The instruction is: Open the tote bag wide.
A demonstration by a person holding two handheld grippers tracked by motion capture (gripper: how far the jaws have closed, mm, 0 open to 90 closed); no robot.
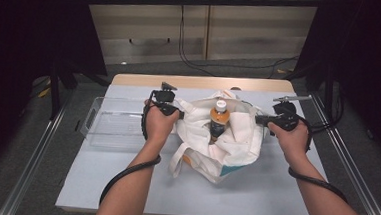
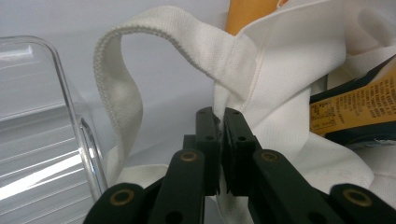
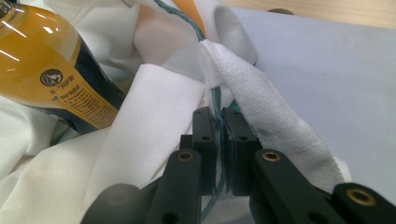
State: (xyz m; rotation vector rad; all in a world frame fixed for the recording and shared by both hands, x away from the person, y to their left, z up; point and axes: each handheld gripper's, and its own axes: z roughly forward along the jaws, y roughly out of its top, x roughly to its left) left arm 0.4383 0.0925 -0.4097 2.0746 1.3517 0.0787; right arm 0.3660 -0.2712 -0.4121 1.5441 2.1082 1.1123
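Observation:
A white cloth tote bag (image 1: 226, 145) lies in the middle of the grey table. An orange drink bottle (image 1: 219, 120) with a white cap stands in its mouth. My left gripper (image 1: 178, 115) is shut on the bag's left rim (image 2: 233, 93), just under a looping handle strap (image 2: 116, 84). My right gripper (image 1: 259, 119) is shut on the bag's right rim (image 3: 219, 100), where a teal seam runs between the jaws. The bottle's amber body and dark label (image 3: 60, 79) lie close on the left in the right gripper view. The bag's mouth is spread between the two grippers.
A clear plastic tray (image 1: 108, 122) sits on the table left of the bag, its rim (image 2: 74, 121) close beside my left gripper. Metal rails run along both sides of the table. Black curtains hang at the far left and right.

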